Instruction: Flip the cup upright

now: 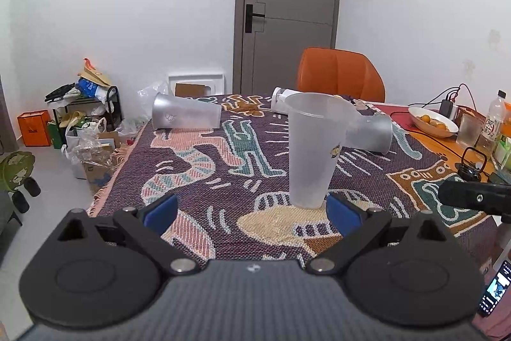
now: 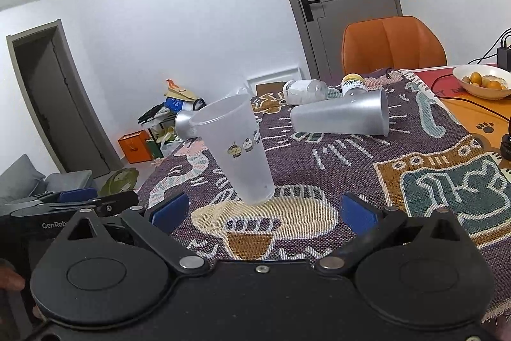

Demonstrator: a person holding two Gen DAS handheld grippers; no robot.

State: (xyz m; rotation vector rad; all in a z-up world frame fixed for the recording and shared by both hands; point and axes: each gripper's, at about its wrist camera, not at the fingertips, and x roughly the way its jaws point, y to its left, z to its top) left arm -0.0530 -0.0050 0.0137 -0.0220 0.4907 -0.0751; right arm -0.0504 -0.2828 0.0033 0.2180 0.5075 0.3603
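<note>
A frosted plastic cup (image 1: 311, 149) stands upright on the patterned tablecloth (image 1: 223, 174), mouth up; it also shows in the right wrist view (image 2: 236, 146). Two more frosted cups lie on their sides: one at the far left (image 1: 185, 115), one behind the upright cup (image 1: 372, 133), also seen in the right wrist view (image 2: 345, 117). My left gripper (image 1: 252, 211) is open, just short of the upright cup's base, touching nothing. My right gripper (image 2: 263, 211) is open and empty, close in front of the same cup.
Two plastic bottles (image 2: 305, 91) lie at the cloth's far edge. An orange chair (image 1: 340, 74) stands behind the table. A bowl of fruit (image 1: 432, 122), cables, a bottle and a glass sit at the right. Bags and boxes clutter the floor at the left (image 1: 86, 130).
</note>
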